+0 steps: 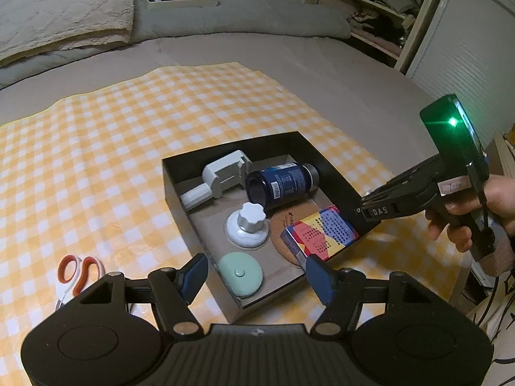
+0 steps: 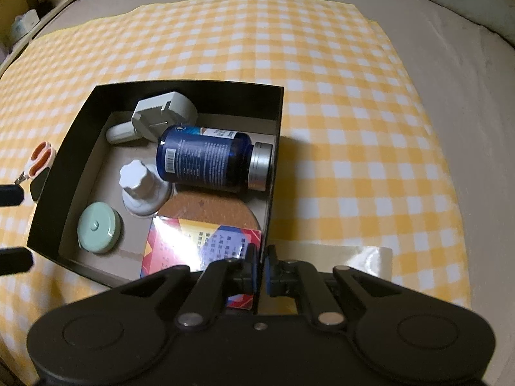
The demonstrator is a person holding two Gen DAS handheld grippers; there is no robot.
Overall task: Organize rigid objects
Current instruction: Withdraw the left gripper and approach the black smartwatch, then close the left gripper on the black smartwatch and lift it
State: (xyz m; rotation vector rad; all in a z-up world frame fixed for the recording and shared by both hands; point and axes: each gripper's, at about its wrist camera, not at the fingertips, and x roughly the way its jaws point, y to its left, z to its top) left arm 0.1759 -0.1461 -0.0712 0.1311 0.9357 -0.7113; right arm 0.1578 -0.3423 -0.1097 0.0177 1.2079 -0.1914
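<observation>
L gripper: jaws apart, hovering over box near edge
R gripper: jaws clamped on box wall
surface: yellow check cloth on bed; shelves behind
in box: 1 blue bottle, 1 green disc
on cloth: 1 scissors

Home bedroom — bed, pillow, folded duvet; linen shelves
</observation>
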